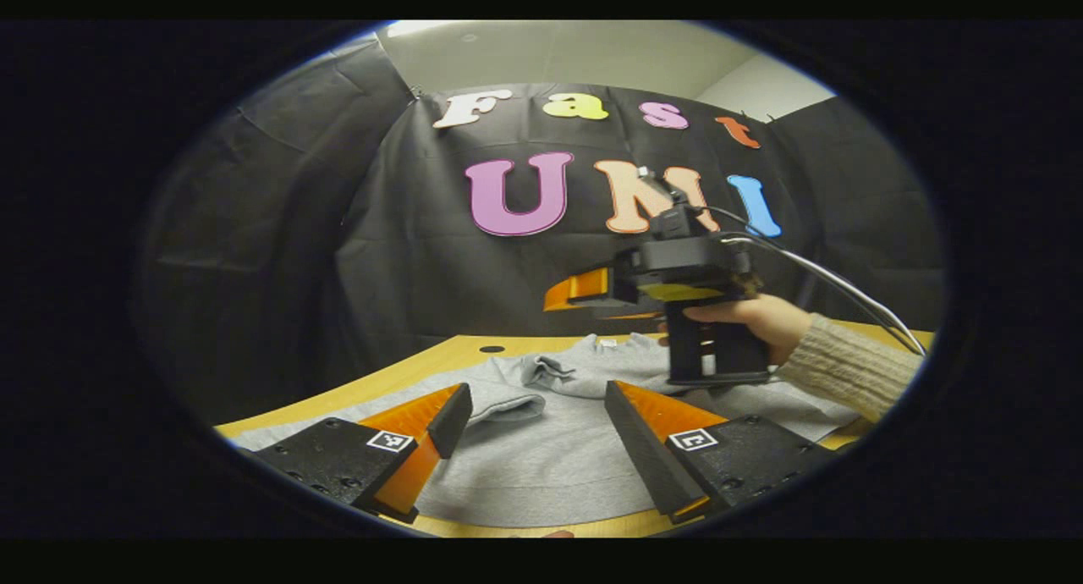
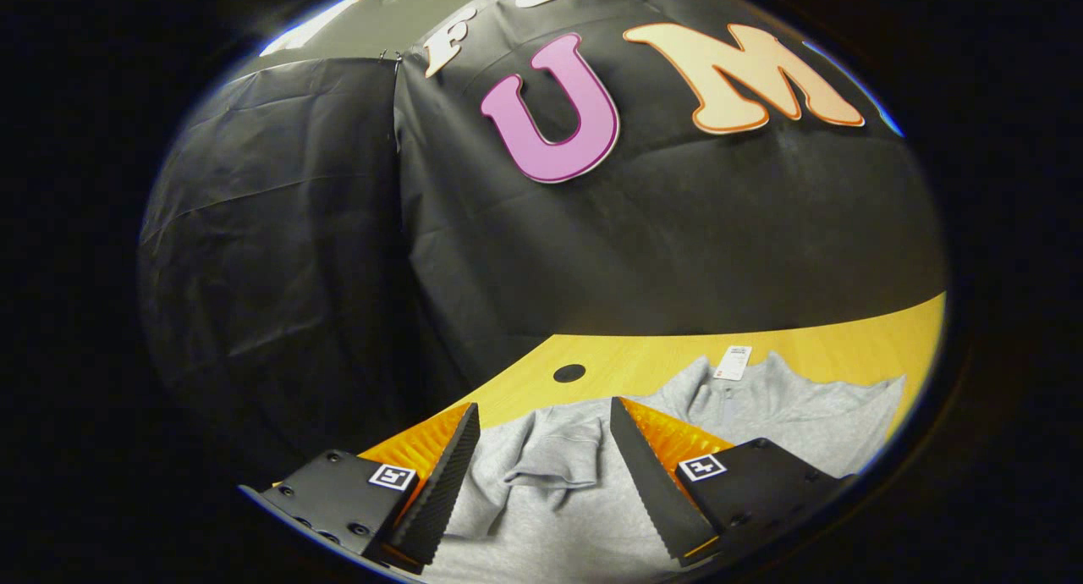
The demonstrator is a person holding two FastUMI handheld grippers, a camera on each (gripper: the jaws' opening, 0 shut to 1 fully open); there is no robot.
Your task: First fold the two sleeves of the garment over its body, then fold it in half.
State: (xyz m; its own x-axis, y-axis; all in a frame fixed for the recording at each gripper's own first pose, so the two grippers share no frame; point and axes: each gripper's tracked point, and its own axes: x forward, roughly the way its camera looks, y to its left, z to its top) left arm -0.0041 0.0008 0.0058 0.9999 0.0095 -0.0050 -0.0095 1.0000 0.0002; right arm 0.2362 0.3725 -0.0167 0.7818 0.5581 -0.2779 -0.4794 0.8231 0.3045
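Note:
A grey sweatshirt (image 1: 541, 457) lies flat on the wooden table (image 1: 423, 368), collar and white tag (image 2: 732, 362) at the far side. One sleeve (image 1: 508, 402) lies folded across the chest, its cuff rumpled (image 2: 550, 457). My left gripper (image 1: 535, 415) hovers open just above the body, with that sleeve's cuff beyond its fingertips. My right gripper (image 2: 546, 449) is open too, above the folded sleeve near the collar. In the left gripper view a hand (image 1: 753, 317) in a knit sleeve holds the right gripper (image 1: 579, 298) above the collar, fingers pointing left.
A round cable hole (image 2: 568, 372) sits in the table beyond the collar. Black cloth walls (image 1: 279, 254) close the booth at the back and left. A cable (image 1: 846, 288) trails from the right gripper. Bare wood shows along the table's far edge (image 2: 846, 338).

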